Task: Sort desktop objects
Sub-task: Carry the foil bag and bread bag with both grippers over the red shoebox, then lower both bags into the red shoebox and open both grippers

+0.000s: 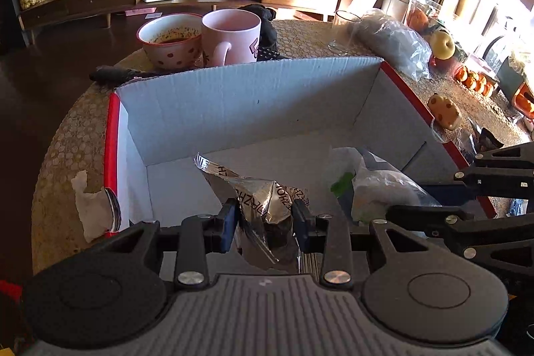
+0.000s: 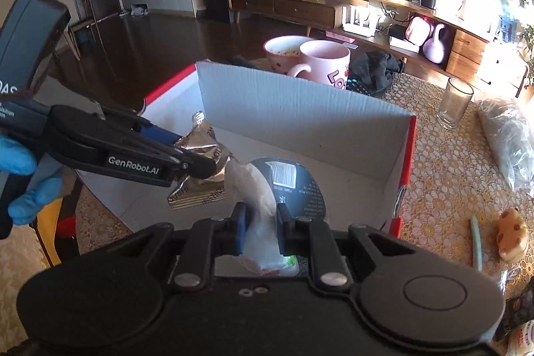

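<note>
Silver crinkled foil wrapper with dark lettering is pinched between the blue-padded fingers of the left gripper, over the near edge of the open white corrugated cardboard box with red outer sides. Left wrist view: beside the wrapper, to its right, hangs a clear plastic bag with a green patch, and the black right gripper reaches in from the right edge of the frame. Beyond the box's far wall, on the lace-patterned tablecloth, stand a red-rimmed dotted ceramic bowl and a pink ceramic mug, touching each other. A clear drinking glass stands farther right, and a crumpled white tissue lies against the box's left outer side.

Right wrist view: the right gripper is pinching the clear plastic bag, its fingers closed on the film above the box's near edge; a round dark label with a barcode shows just behind the bag. The left gripper enters from the left, held by a blue-gloved hand, with the foil wrapper clamped at its tip, touching the bag. A small orange spotted toy figure lies on the tablecloth near the right edge, well apart from the box.
</note>
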Tool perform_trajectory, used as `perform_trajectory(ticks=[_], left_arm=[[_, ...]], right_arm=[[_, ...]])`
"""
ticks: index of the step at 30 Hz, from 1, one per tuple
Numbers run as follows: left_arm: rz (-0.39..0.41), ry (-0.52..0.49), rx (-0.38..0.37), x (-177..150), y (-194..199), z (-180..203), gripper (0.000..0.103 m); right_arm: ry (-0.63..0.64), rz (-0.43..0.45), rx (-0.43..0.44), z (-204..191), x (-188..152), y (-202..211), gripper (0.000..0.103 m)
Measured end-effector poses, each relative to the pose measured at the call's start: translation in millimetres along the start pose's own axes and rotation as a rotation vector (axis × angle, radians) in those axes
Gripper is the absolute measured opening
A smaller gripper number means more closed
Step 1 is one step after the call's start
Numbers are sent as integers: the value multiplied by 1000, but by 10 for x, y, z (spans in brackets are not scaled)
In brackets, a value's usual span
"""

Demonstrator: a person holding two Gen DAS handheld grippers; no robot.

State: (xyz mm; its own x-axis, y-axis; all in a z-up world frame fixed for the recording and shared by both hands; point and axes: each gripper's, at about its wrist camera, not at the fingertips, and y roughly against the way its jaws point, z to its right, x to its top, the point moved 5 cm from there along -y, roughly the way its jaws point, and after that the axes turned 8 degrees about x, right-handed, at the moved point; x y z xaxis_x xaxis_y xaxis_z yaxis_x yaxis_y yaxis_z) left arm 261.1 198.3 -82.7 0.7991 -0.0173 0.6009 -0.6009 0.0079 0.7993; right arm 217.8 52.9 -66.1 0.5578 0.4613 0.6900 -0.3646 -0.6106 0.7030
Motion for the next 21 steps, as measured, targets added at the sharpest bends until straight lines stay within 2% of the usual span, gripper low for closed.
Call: perform_trajectory(ticks=[6, 14, 21], left_arm=[[-59, -46, 4, 26, -130, 0, 34], [-123, -40, 17, -21, -282, -8, 34], [-122, -48, 32, -21, -266, 0, 34]], right_arm=[[4, -46, -15, -17, 16, -118, 18], [-6, -81, -4, -19, -31, -220, 19], [-11, -88, -6, -29, -51, -247, 24]])
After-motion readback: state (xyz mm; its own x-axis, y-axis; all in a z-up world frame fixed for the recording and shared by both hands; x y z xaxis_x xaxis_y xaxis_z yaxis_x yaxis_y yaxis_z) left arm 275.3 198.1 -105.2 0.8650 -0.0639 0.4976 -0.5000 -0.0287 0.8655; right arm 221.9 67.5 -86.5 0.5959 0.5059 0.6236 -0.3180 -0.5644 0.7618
